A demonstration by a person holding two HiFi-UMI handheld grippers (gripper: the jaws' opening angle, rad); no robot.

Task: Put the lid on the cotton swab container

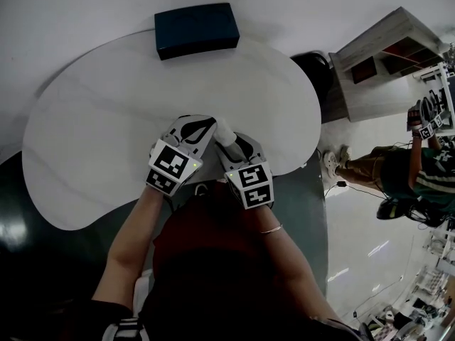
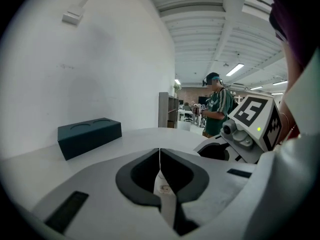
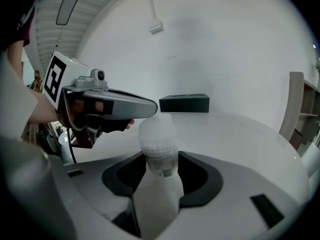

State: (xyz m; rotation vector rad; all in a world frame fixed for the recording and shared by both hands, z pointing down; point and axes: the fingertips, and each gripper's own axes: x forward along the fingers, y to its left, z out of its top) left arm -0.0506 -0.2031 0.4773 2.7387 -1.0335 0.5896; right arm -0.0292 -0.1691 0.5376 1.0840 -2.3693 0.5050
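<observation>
The cotton swab container (image 3: 157, 144), a translucent cylinder with a printed label, stands upright between the jaws of my right gripper (image 3: 159, 159), which is shut on it. In the head view the container (image 1: 224, 130) shows as a pale shape between the two grippers near the table's front edge. My left gripper (image 2: 160, 156) is shut, and a thin whitish sliver (image 2: 164, 191) with a small mark, apparently the lid seen edge-on, sits between its jaws. The left gripper's tip (image 3: 147, 108) hovers just beside the container's top. The right gripper (image 1: 229, 139) and left gripper (image 1: 210, 124) almost touch.
A dark blue box (image 1: 196, 30) lies at the far edge of the white rounded table (image 1: 106, 119). A person (image 1: 419, 169) with grippers stands to the right beside a shelf unit (image 1: 384, 62). The white wall runs behind the table.
</observation>
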